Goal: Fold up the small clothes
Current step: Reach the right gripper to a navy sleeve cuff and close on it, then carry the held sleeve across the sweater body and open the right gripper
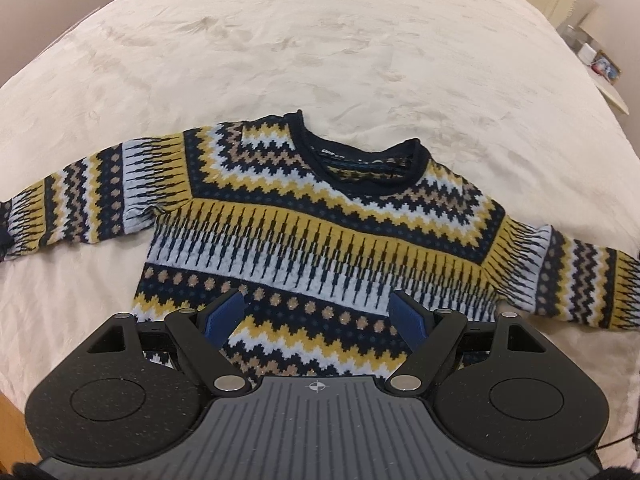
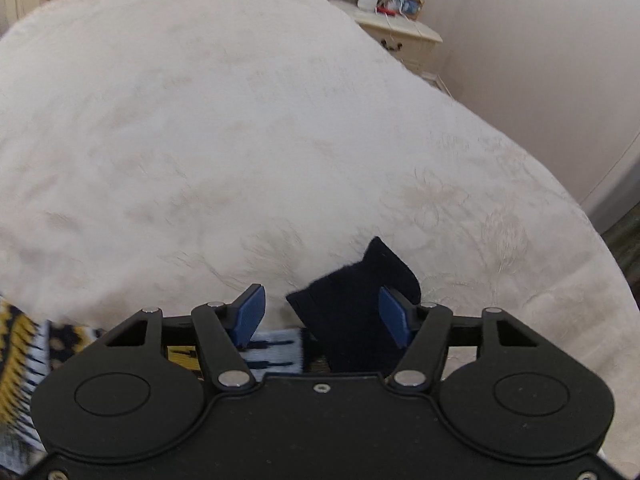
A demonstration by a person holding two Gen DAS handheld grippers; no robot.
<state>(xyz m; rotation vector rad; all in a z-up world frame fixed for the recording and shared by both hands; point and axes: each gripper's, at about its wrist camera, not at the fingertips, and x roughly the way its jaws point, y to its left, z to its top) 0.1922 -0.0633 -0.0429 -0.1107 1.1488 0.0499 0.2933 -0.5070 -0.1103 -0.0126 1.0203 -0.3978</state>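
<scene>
Sweater (image 1: 320, 236) lies flat, front up, on the cream bedspread (image 1: 320, 52), both sleeves spread out to the sides, neckline toward the far end of the bed; no fold visible in body or sleeves. Left gripper (image 1: 318, 314) hovers over the hem area w/ jaws wide apart, holding nothing. Right gripper (image 2: 320, 316) sits at the end of one sleeve; the dark cuff (image 2: 356, 308) lies between its spread fingers, against the right pad (image 2: 394, 318), but jaws are not clamped. Nightstand (image 2: 400, 36) w/ clutter stands beside the bed, not involved. Assessment: task at start; garment laid out only. Remaining, by judgement: sleeves in, body folded over.
</scene>
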